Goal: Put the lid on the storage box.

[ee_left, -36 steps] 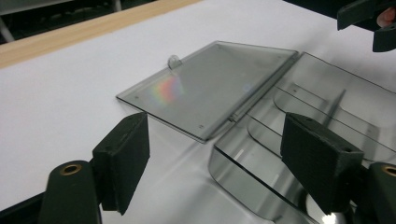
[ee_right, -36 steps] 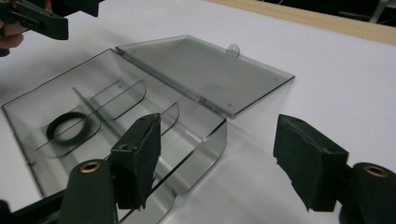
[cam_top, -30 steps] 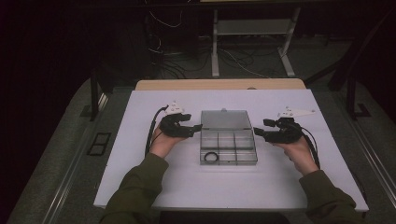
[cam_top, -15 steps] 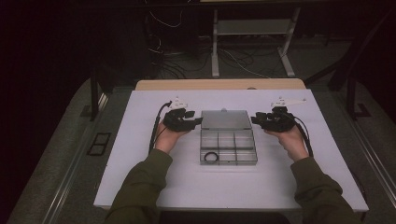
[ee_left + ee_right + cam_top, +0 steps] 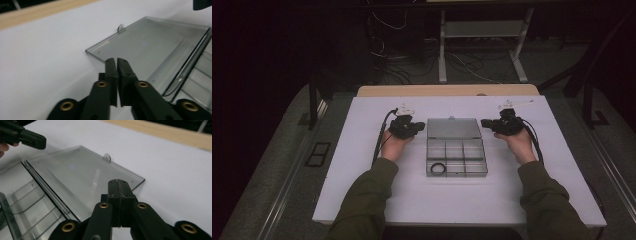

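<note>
Clear plastic, the open lid lies flat just ahead of the left gripper, jaws just closed on nothing. Slide both tips under its side edges together. The right gripper, likewise pinched empty, sits at the opposite edge.

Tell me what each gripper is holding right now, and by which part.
Nothing is held. The left gripper and the right gripper have just closed their jaws on nothing, one at each side edge of the open clear lid of the compartment box.
</note>
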The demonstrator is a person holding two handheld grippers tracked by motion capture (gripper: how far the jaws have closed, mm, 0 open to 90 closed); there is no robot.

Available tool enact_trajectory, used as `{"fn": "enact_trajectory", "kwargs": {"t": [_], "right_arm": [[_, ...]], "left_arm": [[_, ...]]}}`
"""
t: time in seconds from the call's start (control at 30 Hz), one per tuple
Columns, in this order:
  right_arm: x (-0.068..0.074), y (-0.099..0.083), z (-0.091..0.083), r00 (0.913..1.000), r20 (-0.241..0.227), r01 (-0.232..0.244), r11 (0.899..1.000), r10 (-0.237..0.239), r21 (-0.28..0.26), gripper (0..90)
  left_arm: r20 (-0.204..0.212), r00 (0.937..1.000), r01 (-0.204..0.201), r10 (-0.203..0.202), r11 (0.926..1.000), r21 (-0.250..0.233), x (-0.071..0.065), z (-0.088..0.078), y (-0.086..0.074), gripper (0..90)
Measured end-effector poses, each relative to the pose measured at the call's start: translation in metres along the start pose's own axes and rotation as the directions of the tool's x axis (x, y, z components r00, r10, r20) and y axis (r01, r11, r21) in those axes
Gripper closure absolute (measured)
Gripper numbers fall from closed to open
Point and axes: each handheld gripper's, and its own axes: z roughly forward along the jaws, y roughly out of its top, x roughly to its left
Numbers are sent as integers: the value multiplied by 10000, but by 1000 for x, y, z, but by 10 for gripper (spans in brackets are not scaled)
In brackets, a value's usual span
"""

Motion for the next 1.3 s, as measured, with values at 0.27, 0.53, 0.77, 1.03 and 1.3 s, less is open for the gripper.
{"fn": "enact_trajectory", "kwargs": {"t": [0.27,0.53,0.77,1.03,1.3], "right_arm": [[1,-8,13,10000,-50,-53,9976,57,687,893],[-3,-15,20,9996,161,-252,9944,237,1027,893],[-6,-20,25,9989,309,-396,9919,361,1206,893],[-5,-24,31,9990,278,-374,9885,337,1467,894],[-3,-23,32,9992,311,-306,9883,262,1491,894]], "left_arm": [[149,9994,313,-319,9987,404,6,4,-5,885],[149,9993,317,-331,9958,865,4,13,-8,886],[175,9993,311,-333,9931,1127,1,18,-9,886],[321,9990,252,-300,9895,1420,-2,22,-8,886],[365,9983,392,-443,9906,1310,-3,24,-8,885]]}}
